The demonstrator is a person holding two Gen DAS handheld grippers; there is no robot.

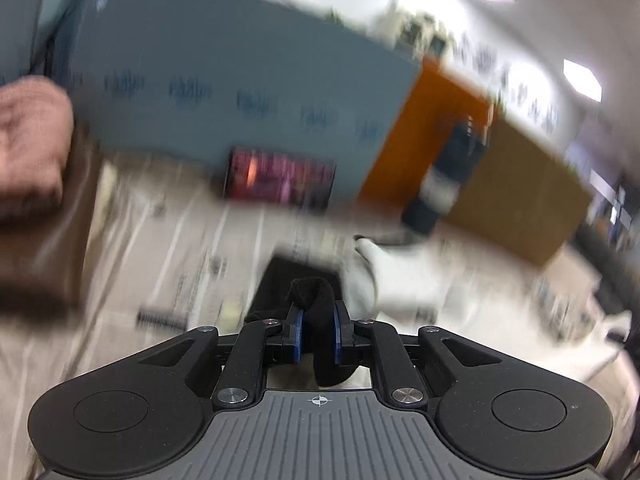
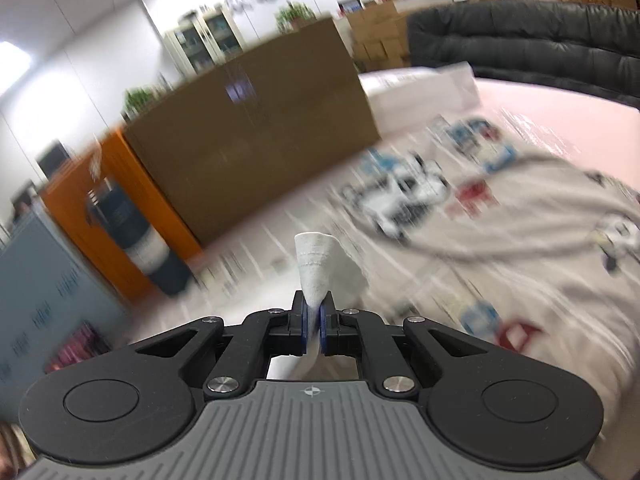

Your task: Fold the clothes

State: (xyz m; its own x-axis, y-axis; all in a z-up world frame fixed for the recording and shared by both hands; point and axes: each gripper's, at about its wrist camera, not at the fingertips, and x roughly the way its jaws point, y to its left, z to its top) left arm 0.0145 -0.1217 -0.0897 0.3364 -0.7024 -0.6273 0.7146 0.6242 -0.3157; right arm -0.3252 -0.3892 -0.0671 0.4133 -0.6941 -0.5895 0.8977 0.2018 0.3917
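Note:
My left gripper (image 1: 317,320) is shut on a black piece of cloth (image 1: 314,292) that bunches up between the blue pads and hangs below them. A white garment (image 1: 396,272) lies just ahead and to the right of it. My right gripper (image 2: 314,316) is shut on a white ribbed piece of cloth (image 2: 316,260) that stands up between the fingers. Both views are blurred by motion. A beige printed cloth (image 2: 500,240) covers the surface under both grippers.
A blue-grey box (image 1: 224,72), an orange box (image 1: 424,132) and a brown cardboard box (image 2: 256,132) stand along the far side. A dark bottle (image 1: 444,176) stands by the orange box. A black sofa (image 2: 520,40) is at the back right. A hand (image 1: 28,148) shows at left.

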